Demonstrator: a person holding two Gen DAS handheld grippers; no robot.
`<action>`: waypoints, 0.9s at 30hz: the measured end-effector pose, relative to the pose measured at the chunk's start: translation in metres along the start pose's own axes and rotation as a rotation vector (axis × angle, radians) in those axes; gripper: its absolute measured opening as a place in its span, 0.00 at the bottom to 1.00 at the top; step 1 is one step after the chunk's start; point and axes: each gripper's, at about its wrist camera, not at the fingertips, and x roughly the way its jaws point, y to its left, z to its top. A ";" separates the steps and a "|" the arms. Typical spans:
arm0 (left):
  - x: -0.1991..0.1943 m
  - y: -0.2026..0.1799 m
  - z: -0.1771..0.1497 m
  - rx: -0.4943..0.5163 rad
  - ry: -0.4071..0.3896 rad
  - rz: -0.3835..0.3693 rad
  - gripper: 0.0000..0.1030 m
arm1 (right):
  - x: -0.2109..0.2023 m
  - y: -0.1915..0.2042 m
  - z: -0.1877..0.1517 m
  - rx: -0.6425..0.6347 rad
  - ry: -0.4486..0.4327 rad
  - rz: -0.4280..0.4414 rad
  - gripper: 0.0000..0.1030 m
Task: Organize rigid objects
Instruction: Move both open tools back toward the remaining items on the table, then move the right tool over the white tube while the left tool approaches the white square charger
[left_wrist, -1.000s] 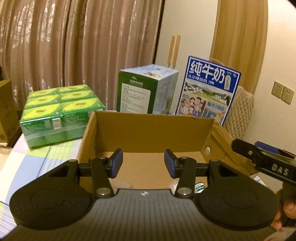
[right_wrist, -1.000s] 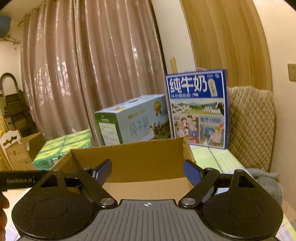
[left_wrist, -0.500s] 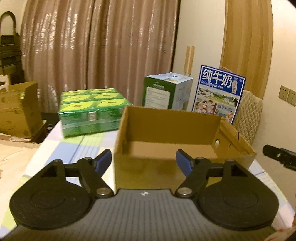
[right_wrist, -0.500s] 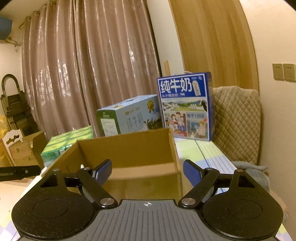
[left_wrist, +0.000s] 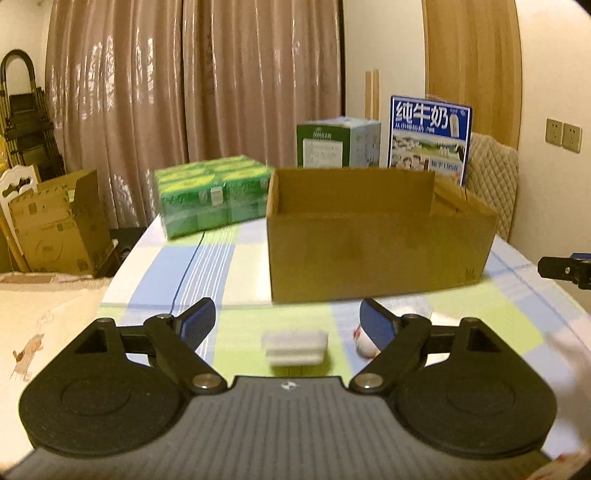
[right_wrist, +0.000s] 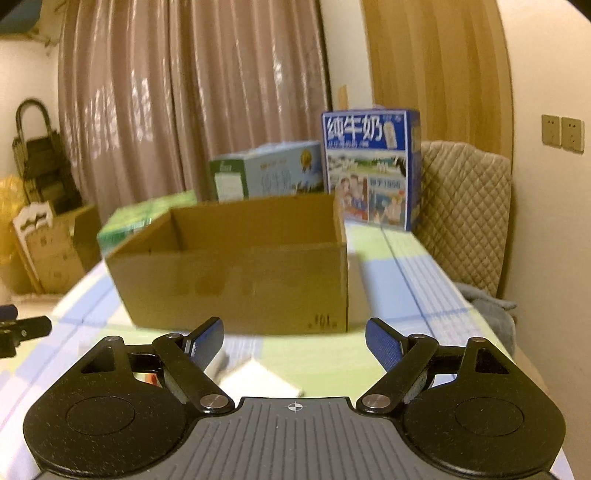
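Observation:
An open cardboard box (left_wrist: 376, 236) (right_wrist: 236, 284) stands on the checked tablecloth ahead of both grippers. My left gripper (left_wrist: 288, 319) is well back from the box, its jaws opening, nothing between them. A small white plastic container (left_wrist: 294, 347) lies on the cloth just below and ahead of its fingers. A small round white object (left_wrist: 364, 341) shows beside its right finger. My right gripper (right_wrist: 294, 341) stands open and holds nothing. A flat white piece (right_wrist: 260, 380) lies on the cloth beneath it, and a reddish item (right_wrist: 151, 377) peeks out behind its left finger.
A green shrink-wrapped pack (left_wrist: 212, 195), a green-white carton (left_wrist: 338, 144) and a blue milk carton (left_wrist: 428, 136) stand behind the box. A quilted chair back (right_wrist: 465, 214) is at the right. Cardboard boxes (left_wrist: 55, 225) sit on the floor at the left.
Both grippers have pulled back from over the box, which is now farther away. The left jaws have spread from narrow to wide. Small white items on the cloth have come into view.

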 end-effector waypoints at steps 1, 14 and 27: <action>-0.001 0.002 -0.006 -0.005 0.003 0.002 0.80 | 0.000 0.001 -0.004 -0.009 0.012 0.004 0.79; 0.018 0.005 -0.028 -0.037 0.083 -0.019 0.80 | 0.012 0.021 -0.041 -0.045 0.095 0.057 0.79; 0.042 0.009 -0.020 -0.015 0.115 -0.021 0.80 | 0.047 0.059 -0.045 -0.098 0.173 0.138 0.78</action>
